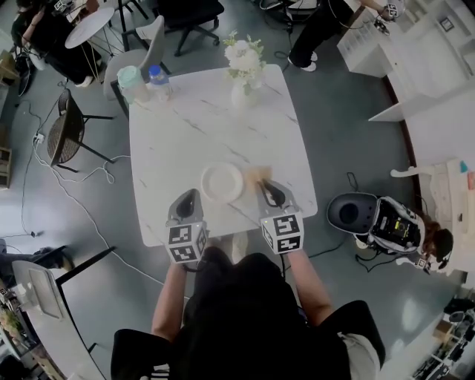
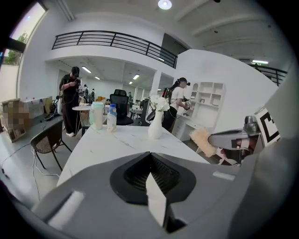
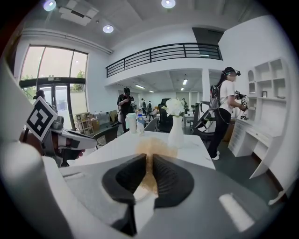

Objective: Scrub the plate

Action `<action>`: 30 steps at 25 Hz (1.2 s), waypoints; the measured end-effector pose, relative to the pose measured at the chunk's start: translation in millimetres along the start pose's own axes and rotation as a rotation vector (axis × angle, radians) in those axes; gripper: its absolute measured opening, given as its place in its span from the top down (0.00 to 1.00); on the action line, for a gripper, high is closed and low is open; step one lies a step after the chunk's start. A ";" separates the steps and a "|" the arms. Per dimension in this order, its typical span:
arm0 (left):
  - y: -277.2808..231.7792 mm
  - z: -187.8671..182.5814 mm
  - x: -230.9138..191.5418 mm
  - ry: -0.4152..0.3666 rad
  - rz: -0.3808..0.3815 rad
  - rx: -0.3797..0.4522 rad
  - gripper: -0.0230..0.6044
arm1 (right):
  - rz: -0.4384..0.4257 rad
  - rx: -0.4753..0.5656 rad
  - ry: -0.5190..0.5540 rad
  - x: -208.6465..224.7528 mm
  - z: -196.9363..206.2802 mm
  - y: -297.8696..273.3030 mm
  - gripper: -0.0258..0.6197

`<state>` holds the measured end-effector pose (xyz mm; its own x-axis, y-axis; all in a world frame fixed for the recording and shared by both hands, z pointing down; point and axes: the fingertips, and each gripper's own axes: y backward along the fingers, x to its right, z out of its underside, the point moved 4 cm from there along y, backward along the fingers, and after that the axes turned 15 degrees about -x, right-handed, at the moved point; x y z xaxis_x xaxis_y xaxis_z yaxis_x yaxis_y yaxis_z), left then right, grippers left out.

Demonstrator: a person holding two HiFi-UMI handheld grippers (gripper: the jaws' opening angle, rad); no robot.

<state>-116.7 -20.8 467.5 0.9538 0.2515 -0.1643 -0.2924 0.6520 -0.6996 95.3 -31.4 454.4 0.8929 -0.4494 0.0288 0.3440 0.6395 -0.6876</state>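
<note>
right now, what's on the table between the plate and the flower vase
Nothing: in the head view only bare marble tabletop lies between the plate and the vase.

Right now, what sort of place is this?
Probably an open-plan office or workshop: an office chair on wheels, a railed upper gallery, white wall shelves, all around a marble-look table.

Field note: I log a white vase of flowers (image 1: 243, 89) at the marble surface's (image 1: 185, 137) far edge. Pale green cup (image 1: 130, 82) and water bottle (image 1: 158, 80) side by side, far-left corner. Dark chair (image 1: 65, 135) left, on the floor.
</note>
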 end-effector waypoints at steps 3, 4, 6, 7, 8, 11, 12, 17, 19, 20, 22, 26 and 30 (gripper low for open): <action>17.2 -6.9 8.9 -0.021 -0.006 0.043 0.95 | 0.009 0.041 0.009 0.2 -4.6 18.6 0.88; 23.0 -9.4 11.1 -0.026 -0.009 0.058 0.95 | 0.011 0.054 0.011 -0.1 -6.3 24.5 0.88; 35.5 -15.6 14.3 -0.039 -0.022 0.092 0.95 | 0.014 0.081 0.016 -1.0 -10.8 36.1 0.88; 42.1 -18.2 15.9 -0.046 -0.030 0.108 0.95 | 0.015 0.095 0.018 -1.9 -12.9 42.1 0.88; 48.7 -20.1 17.8 -0.053 -0.038 0.120 0.95 | 0.016 0.109 0.019 -2.7 -14.6 48.3 0.88; 67.9 -23.9 25.2 -0.070 -0.052 0.155 0.95 | 0.021 0.159 0.021 -4.3 -18.5 67.6 0.88; 74.1 -24.6 28.0 -0.073 -0.055 0.167 0.95 | 0.021 0.176 0.023 -4.3 -18.8 73.8 0.88; 103.9 -25.1 41.7 -0.098 -0.076 0.214 0.95 | 0.029 0.245 0.032 -4.7 -21.9 104.6 0.88; 113.6 -23.2 46.4 -0.114 -0.086 0.221 0.95 | 0.033 0.263 0.035 -5.6 -21.1 114.4 0.88; 117.9 -21.8 48.9 -0.118 -0.088 0.224 0.95 | 0.034 0.271 0.037 -5.9 -20.5 118.7 0.88; 125.3 -18.8 53.9 -0.120 -0.090 0.230 0.95 | 0.038 0.284 0.044 -6.0 -18.8 126.4 0.88; 138.6 -11.2 63.3 -0.132 -0.094 0.252 0.95 | 0.044 0.301 0.051 -6.6 -12.3 141.5 0.88; 152.4 -5.9 70.6 -0.152 -0.106 0.272 0.95 | 0.046 0.315 0.055 -8.1 -6.2 153.2 0.88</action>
<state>-93.6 92.1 345.2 0.9647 0.2625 0.0190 -0.2194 0.8421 -0.4927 139.1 66.4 344.3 0.8956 -0.4429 -0.0419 0.3844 0.8178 -0.4283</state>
